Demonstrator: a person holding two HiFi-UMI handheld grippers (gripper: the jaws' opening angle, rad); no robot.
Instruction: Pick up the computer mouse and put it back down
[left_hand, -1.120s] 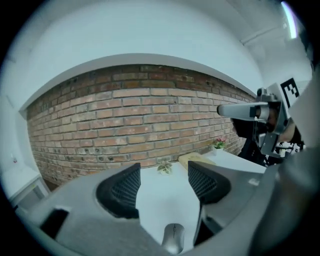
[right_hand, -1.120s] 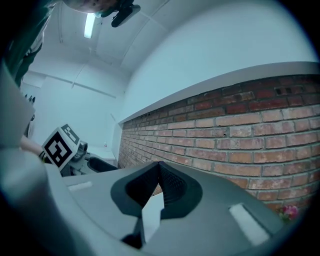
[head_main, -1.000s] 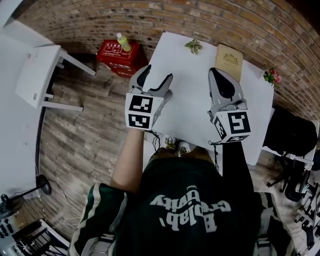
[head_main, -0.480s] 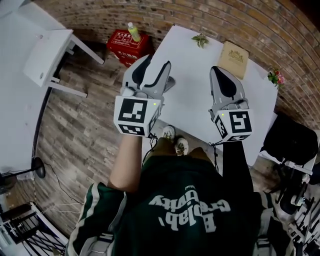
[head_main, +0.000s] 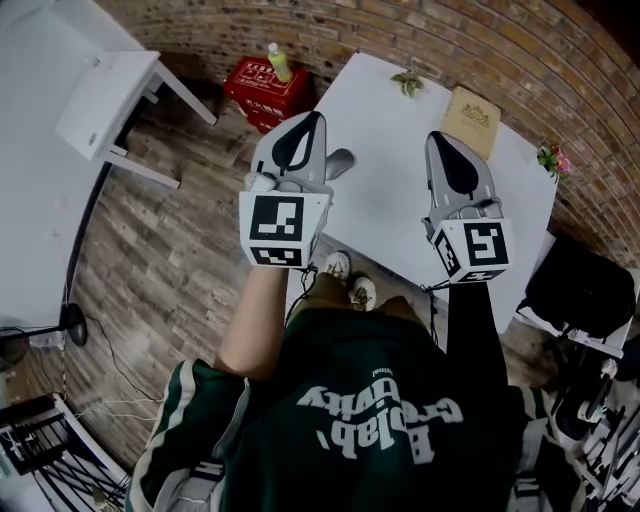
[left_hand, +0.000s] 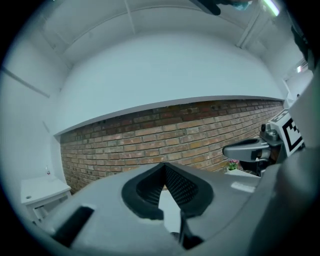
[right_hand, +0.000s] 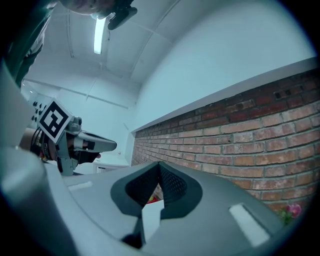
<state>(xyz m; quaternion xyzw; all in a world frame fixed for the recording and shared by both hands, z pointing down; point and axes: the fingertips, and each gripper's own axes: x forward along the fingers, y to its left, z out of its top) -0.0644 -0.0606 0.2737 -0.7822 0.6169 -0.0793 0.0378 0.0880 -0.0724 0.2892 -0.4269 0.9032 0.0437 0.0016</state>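
Note:
A grey computer mouse (head_main: 340, 163) lies on the white table (head_main: 400, 210) near its left edge, half hidden behind my left gripper (head_main: 313, 118). That gripper hangs above and just left of the mouse. Its jaws have just been closing and now meet at the tips with nothing between them (left_hand: 164, 165). My right gripper (head_main: 437, 137) is held over the middle of the table, level, its jaws together and empty (right_hand: 159, 165). In each gripper view only brick wall shows past the tips, and the mouse is out of sight there.
A tan book (head_main: 470, 120), a small green plant (head_main: 408, 83) and pink flowers (head_main: 548, 157) sit along the table's far side. A red crate (head_main: 262, 92) with a bottle (head_main: 278, 62) stands on the floor at left, beside a white side table (head_main: 110, 105). A black chair (head_main: 580, 290) is at right.
The left gripper's jaws went from wide open to shut, and it rose away from the table. The mouse now shows beside it. The right gripper shifted only slightly.

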